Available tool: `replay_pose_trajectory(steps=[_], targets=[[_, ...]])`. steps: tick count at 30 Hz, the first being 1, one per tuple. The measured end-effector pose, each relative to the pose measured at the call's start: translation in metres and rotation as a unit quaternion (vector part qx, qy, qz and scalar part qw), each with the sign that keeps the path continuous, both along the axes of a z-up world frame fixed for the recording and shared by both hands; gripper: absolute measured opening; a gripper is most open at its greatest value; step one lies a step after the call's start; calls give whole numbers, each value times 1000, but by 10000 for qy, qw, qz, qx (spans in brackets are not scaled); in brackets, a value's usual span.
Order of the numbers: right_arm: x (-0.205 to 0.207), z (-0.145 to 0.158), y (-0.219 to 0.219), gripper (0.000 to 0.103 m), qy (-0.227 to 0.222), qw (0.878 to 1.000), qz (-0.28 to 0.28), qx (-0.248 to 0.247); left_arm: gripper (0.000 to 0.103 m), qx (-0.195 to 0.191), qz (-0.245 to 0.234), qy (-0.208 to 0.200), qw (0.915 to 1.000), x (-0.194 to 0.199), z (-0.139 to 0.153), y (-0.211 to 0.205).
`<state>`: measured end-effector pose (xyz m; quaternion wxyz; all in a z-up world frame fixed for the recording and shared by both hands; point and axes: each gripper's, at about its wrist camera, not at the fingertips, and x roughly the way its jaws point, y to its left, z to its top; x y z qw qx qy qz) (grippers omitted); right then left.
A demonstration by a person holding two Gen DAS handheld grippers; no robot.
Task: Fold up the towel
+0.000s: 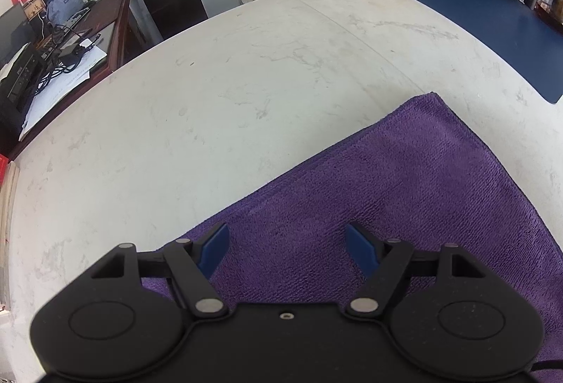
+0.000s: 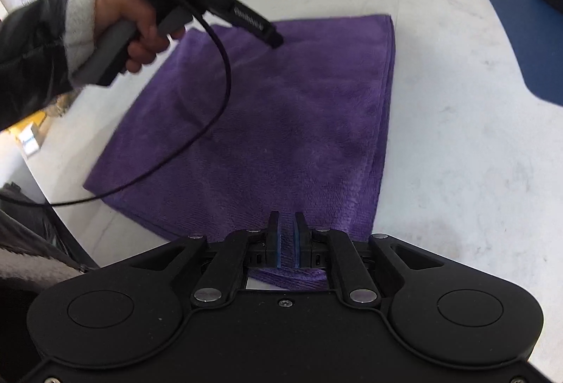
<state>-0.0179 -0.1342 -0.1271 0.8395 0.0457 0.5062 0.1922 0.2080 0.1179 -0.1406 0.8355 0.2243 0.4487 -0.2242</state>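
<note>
Right gripper (image 2: 287, 228) pinching the near edge of the towel (image 2: 281, 115), jaws pressed almost together with purple cloth bunched between and beneath them. Left gripper (image 1: 286, 247) spread wide, hovering over the towel's left corner with nothing between the pads, cloth directly below and running ahead and to the right.

Seen from the right gripper: towel already doubled at least once, layered edges stacked along its right side, lying flat on the pale surface (image 2: 457, 136) and stretching ahead and to the left. Left hand (image 2: 137, 31) up at the far left, holding its gripper above the towel's far left part, cable looping down across the cloth.

Likely step: taking hold of the near edge for another fold. Next move probably calls for the left gripper to drop and close on its own corner, matching the right one's hold, then lifting both together and carrying the edge across to the far side, keeping the layers aligned and the cable clear.
</note>
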Motion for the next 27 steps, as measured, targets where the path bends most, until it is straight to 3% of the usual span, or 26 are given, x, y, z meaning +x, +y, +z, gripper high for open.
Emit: replay_pose_trajectory(steps=[6,8,12,16,19,21,27], targets=[[-17,6,-25,4,214,9991,-363,-9,73,-149,135,42,9998,2,-1,5],[-17,11,-30,8,229,9989,-405,-103,67,-185,210,33,9996,1,2,8],[-4,29,-40,8,15,9993,-366,-62,67,-340,386,-111,9986,-14,27,25],[39,46,-41,8,-446,9990,-3,16,67,-267,595,-161,9977,-48,51,51],[80,47,-36,8,-689,9971,286,139,67,-358,886,212,9952,-74,54,67],[103,43,-30,12,-735,9956,496,310,67,-301,967,494,9936,-97,49,70],[154,18,0,12,-626,9879,1311,549,67,-73,1280,847,9881,-133,17,66]])
